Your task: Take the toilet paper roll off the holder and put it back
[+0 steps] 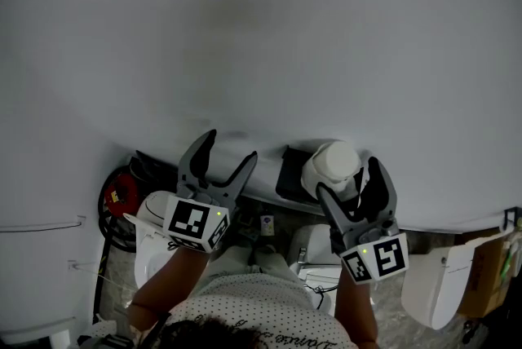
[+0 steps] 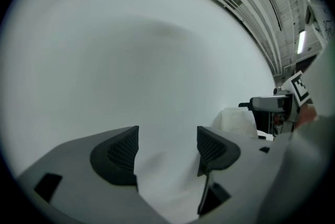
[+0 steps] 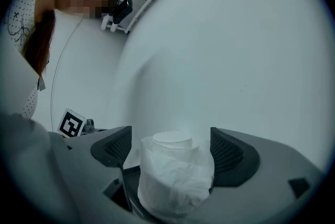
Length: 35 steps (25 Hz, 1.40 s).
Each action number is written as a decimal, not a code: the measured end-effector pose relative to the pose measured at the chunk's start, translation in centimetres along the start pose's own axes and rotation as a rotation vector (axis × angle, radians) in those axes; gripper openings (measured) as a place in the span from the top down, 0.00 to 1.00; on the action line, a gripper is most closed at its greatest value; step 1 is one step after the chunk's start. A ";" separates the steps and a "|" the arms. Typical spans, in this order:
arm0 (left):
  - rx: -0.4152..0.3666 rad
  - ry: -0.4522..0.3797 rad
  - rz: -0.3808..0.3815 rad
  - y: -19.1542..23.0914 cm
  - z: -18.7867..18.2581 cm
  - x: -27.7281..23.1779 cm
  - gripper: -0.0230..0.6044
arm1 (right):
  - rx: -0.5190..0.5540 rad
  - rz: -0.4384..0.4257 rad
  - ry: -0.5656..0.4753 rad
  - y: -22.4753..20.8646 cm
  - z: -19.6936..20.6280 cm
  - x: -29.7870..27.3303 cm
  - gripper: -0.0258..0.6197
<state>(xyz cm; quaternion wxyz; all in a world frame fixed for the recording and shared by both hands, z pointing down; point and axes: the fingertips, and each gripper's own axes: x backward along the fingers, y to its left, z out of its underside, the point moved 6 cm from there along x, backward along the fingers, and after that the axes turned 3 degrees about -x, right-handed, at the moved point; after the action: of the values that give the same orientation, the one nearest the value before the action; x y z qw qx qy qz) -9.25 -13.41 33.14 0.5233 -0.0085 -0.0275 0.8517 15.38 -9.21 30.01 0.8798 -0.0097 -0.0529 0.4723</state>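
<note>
The right tool [image 1: 349, 178] stands wide, a pad on either side of the toilet paper roll [image 3: 175, 176], which sits upright on the black holder [image 1: 290, 172]. The left tool [image 1: 231, 145], wide and empty, faces the white wall [image 1: 261, 29].

Right gripper view: the toilet paper roll [image 3: 175, 181] loses its base at 6 o'clock behind the right gripper [image 3: 170, 147]; whether the 3 o'clock pad touches it is unclear; left gripper view: the left gripper [image 2: 167, 152] covers the roll's lower part at 3 o'clock.
</note>
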 end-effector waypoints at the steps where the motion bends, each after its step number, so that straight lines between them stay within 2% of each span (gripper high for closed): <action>1: -0.001 0.002 -0.004 0.1 0.1 0.0 0.43 | -0.004 -0.005 0.004 0.0 0.1 -0.3 0.25; 13: -0.005 0.022 -0.015 0.5 0.8 0.0 0.43 | -0.029 -0.025 0.079 -0.4 1.3 -2.8 0.23; 21: -0.006 0.024 -0.018 0.7 0.8 -0.1 0.43 | -0.040 -0.025 0.121 -0.7 1.9 -3.0 0.28; 35: -0.009 0.033 -0.015 0.7 0.7 -0.2 0.43 | -0.027 -0.004 0.130 -1.3 1.8 -3.0 0.42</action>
<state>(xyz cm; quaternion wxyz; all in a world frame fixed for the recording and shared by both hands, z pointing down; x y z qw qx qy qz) -9.79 -13.89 33.78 0.5301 -0.0247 -0.0229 0.8473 14.69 -12.49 31.61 0.8821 -0.0520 -0.0018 0.4682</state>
